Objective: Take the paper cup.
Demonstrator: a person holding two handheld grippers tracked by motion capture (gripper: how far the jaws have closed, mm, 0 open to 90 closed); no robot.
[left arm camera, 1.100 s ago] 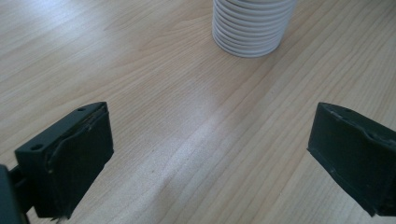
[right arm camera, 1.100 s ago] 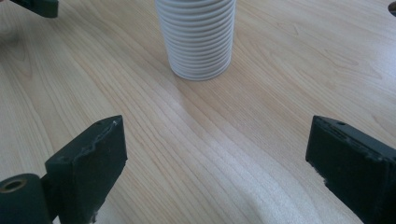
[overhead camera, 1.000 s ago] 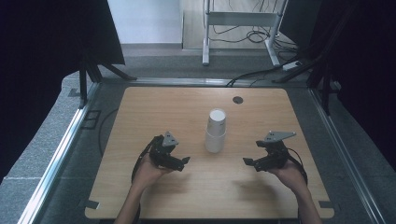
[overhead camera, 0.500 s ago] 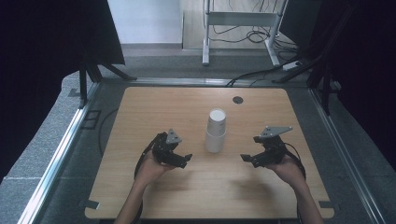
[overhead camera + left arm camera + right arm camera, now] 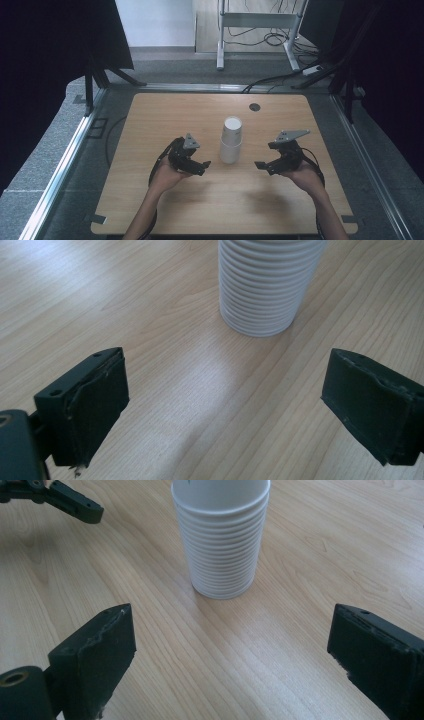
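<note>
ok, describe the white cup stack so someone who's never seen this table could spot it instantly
Start at the light wooden table, framed by grey floor and dark curtains. Near its middle, between the left gripper and the right gripper, stands an upright stack of nested white paper cups, mouths down. It is the only white, ribbed, tall thing there; the table's other mark is a small flat dark disc near the far edge.

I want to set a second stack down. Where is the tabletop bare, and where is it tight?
Bare: the far strip between the stack of white paper cups and the small dark round spot, both side margins, and the near edge between the forearms. Tight: the middle, where the left gripper and right gripper, both open, flank the stack.
</note>
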